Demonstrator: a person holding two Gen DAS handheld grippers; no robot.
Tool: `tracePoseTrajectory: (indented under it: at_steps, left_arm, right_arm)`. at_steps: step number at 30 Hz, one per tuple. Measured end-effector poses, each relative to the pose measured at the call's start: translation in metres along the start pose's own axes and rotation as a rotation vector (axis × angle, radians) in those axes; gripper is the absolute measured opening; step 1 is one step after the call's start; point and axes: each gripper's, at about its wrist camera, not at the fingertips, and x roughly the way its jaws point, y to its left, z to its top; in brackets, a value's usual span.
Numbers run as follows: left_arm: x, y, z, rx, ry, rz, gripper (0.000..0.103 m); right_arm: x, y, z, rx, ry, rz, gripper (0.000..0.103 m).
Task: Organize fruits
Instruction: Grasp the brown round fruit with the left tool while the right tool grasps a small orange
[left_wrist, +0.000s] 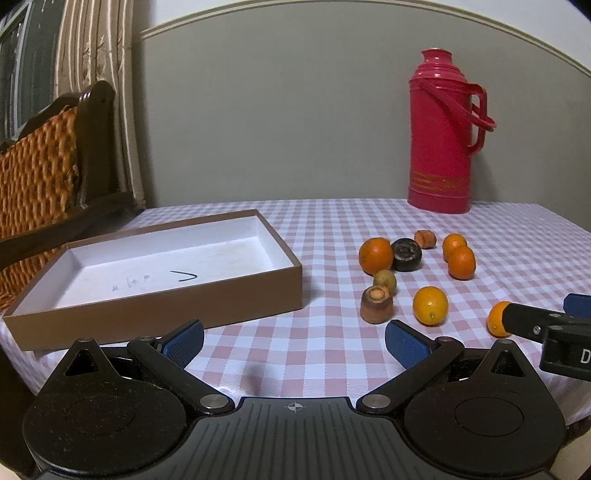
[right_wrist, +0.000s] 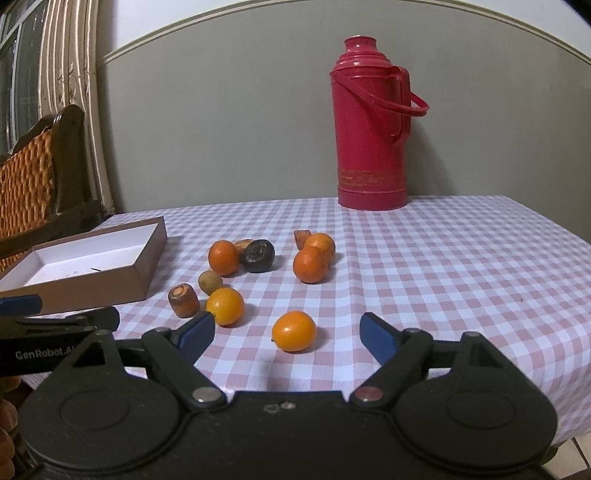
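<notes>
A grey wall with a pale moulding stands behind a table (right_wrist: 443, 258) covered in a pink-and-white checked cloth. A tall red flask (right_wrist: 371, 129) stands upright at the back of the table, near the wall. To the left, a dark wooden chair (left_wrist: 48, 158) with an orange woven back sits beside a striped curtain (left_wrist: 96, 55).

A shallow brown box (left_wrist: 155, 273) with a white inside lies on the left part of the table; there is no fruit in it, only some pen marks on its floor.

The fruit lies loose on the cloth to the right of the box. At the back is a cluster: one orange (right_wrist: 223, 257) touching a dark round fruit (right_wrist: 259, 256), and two more oranges (right_wrist: 314, 258) pressed together a little to the right, with a small brownish piece behind them. Nearer are a small yellowish fruit (right_wrist: 209, 281), a brown stub with an orange top (right_wrist: 183, 300) and another orange (right_wrist: 225, 306) just beside it.

The right gripper (right_wrist: 288, 334) has its jaws spread apart, with the nearest orange (right_wrist: 294, 331) resting on the cloth between the blue pads, untouched by either one. The left gripper (left_wrist: 293, 345) is released too, its jaws wide over bare cloth beside the box's near corner, grasping nothing.
</notes>
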Motion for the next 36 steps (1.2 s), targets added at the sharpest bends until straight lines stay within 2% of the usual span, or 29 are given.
tracePoseTrajectory:
  at_steps: [6, 12, 14, 16, 17, 20, 23, 36]
  left_arm:
    - [0.003, -0.005, 0.001, 0.015, -0.003, -0.018, 0.103]
    - [0.009, -0.013, 0.002, 0.047, -0.016, -0.023, 0.103]
    - [0.012, -0.014, 0.003, 0.043, -0.018, -0.042, 0.103]
    - [0.015, -0.017, 0.004, 0.047, -0.011, -0.061, 0.084]
    - [0.018, -0.018, 0.004, 0.048, 0.001, -0.073, 0.082]
    - [0.028, -0.021, 0.004, 0.041, 0.027, -0.088, 0.081]
    - [0.033, -0.023, 0.005, 0.043, 0.025, -0.104, 0.075]
    - [0.055, -0.036, 0.010, 0.071, 0.028, -0.117, 0.068]
  right_arm:
    - [0.006, 0.000, 0.001, 0.004, 0.017, -0.005, 0.075]
    - [0.017, -0.003, 0.002, 0.029, 0.051, -0.013, 0.060]
    - [0.020, -0.004, 0.002, 0.041, 0.060, -0.011, 0.050]
    - [0.023, -0.004, 0.002, 0.045, 0.065, -0.011, 0.049]
    - [0.025, -0.004, 0.002, 0.046, 0.067, -0.013, 0.048]
    - [0.029, -0.004, 0.002, 0.049, 0.075, -0.008, 0.045]
    - [0.034, -0.004, 0.003, 0.056, 0.082, -0.007, 0.039]
    - [0.051, -0.003, 0.002, 0.074, 0.113, -0.023, 0.032]
